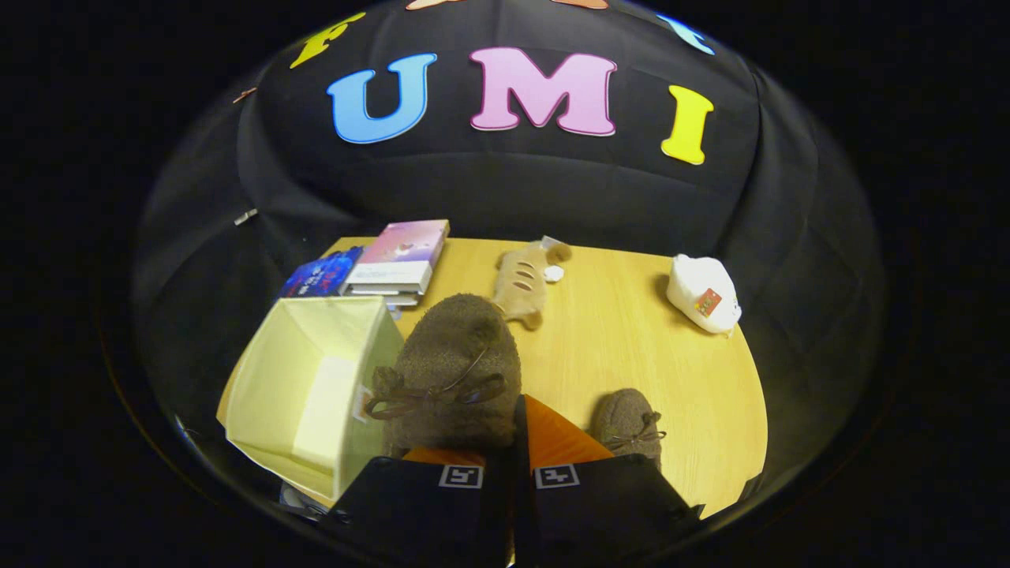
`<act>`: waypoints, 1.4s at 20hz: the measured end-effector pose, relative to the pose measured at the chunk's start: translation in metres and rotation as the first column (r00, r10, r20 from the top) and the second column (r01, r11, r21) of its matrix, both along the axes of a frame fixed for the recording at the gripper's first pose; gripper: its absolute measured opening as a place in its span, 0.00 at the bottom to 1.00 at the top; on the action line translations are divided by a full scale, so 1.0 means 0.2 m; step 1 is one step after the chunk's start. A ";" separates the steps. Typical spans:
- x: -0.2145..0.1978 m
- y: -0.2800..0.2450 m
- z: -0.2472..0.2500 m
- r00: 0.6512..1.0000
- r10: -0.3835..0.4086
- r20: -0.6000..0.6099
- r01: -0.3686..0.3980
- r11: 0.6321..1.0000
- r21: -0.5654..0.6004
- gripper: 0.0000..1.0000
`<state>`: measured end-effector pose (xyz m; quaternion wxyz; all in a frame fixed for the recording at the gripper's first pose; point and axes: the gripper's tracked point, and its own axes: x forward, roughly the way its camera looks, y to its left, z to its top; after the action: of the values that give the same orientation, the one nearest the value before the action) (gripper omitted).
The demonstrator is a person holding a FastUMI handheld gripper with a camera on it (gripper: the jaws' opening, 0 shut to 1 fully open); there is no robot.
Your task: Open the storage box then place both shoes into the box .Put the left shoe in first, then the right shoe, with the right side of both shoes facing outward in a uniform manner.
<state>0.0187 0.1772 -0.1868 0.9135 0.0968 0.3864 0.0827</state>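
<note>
A brown fuzzy shoe (454,355) with a dark bow hangs above the table just ahead of my fingers, toe pointing away from me. My gripper (517,430) is shut on its rear edge, the fingers almost together. To the left of the held shoe and touching it stands the pale yellow storage box (268,363), open, with its inside showing. The second brown shoe (627,422) lies on the wooden table (631,339) just right of my fingers, partly hidden behind them.
A stack of books (398,256) and a blue book (319,272) lie beyond the box. A tan plush toy (521,284) lies at the table's far middle and a white plush toy (702,296) at the far right. Black cloth walls surround the table.
</note>
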 end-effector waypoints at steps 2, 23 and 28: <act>0.03 0.15 0.11 1.000 0.024 0.006 -0.024 0.999 0.045 0.09; -0.02 1.26 -0.27 0.961 0.139 -0.239 -0.118 0.988 0.097 0.09; -0.11 1.38 -0.25 0.938 0.236 -0.253 -0.178 0.957 0.231 0.32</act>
<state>-0.0036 0.4536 -0.2378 0.8214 0.1594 0.5083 0.2035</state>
